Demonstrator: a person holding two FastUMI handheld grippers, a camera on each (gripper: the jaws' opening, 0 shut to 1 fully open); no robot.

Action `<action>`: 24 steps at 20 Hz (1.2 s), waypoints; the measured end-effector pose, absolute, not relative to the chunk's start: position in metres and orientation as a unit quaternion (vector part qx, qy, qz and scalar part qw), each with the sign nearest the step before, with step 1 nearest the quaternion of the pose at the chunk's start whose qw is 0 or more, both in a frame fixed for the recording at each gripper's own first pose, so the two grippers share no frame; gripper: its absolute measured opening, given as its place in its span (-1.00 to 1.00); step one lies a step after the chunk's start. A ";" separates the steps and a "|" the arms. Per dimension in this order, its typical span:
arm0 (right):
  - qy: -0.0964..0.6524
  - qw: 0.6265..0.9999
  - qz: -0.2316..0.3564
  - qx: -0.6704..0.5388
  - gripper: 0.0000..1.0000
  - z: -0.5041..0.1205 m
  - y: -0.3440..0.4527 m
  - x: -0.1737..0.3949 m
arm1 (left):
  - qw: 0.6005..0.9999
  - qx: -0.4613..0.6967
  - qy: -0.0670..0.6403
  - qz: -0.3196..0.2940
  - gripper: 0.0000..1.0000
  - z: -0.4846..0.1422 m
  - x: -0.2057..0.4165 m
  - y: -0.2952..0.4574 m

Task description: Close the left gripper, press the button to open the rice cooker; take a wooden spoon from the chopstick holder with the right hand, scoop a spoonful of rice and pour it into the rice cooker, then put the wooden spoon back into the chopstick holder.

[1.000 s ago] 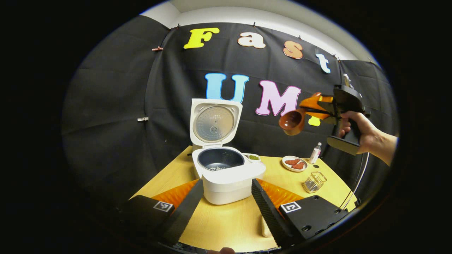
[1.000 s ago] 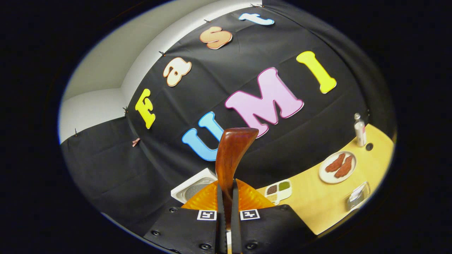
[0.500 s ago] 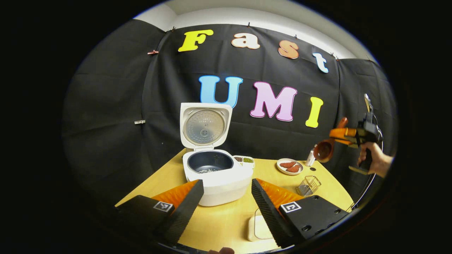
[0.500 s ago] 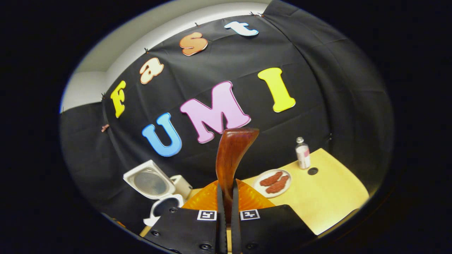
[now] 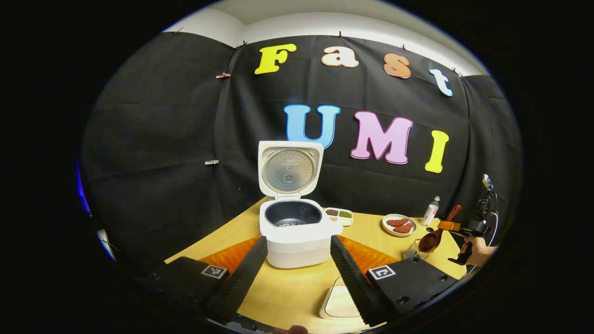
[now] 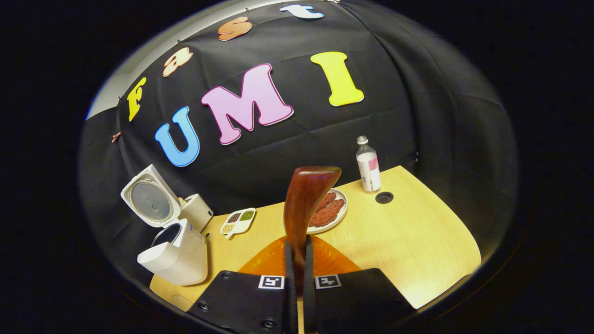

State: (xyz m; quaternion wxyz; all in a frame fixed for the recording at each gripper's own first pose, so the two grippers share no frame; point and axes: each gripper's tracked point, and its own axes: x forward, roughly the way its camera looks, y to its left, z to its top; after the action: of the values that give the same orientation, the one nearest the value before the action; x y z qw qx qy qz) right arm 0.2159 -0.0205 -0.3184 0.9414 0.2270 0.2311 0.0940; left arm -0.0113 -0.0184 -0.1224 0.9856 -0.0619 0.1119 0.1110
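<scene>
while the wooden table (image 5: 297, 287) spans the lower frame, the open rice cooker (image 5: 297, 227) sits centre, its lid upright. the left gripper (image 5: 297, 271) at the bottom is spread wide, empty. at right, the right gripper (image 6: 297, 260) clamps the wooden spoon (image 6: 304, 204) above the chopstick holder (image 5: 414, 250).

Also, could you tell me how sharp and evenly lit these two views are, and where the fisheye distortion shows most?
Left gripper view: rice cooker crisp and evenly lit; the table edge curves near the rim, where the far right gripper and wooden spoon look small and slightly soft. Right gripper view: the spoon handle, close to the lens, carries a soft sheen; the cooker leans at the left rim.
</scene>
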 end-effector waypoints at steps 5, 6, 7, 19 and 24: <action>0.262 0.933 0.105 0.222 -0.81 -0.358 -0.012 0.224 | 0.982 -0.066 0.109 0.143 0.89 -0.117 -0.021 -0.034; 0.268 0.932 0.102 0.220 -0.81 -0.364 -0.013 0.226 | 0.981 -0.069 0.109 0.146 0.89 -0.117 -0.022 -0.036; 0.274 0.931 0.101 0.220 -0.80 -0.371 -0.011 0.228 | 0.980 -0.070 0.110 0.151 0.89 -0.118 -0.024 -0.037; 0.286 0.923 0.087 0.244 0.97 -0.370 -0.029 0.214 | 0.981 -0.061 0.114 0.145 0.89 -0.118 -0.017 -0.032; 0.263 0.929 0.065 0.253 0.97 -0.338 -0.046 0.189 | 0.987 -0.050 0.099 0.113 0.89 -0.104 0.002 -0.030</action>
State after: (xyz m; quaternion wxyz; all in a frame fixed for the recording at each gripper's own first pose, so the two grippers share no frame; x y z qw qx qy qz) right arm 0.1895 -0.0459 -0.3379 0.9288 0.2531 0.2628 0.0649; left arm 0.0015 -0.0299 -0.1040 0.9874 -0.0498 0.0993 0.1128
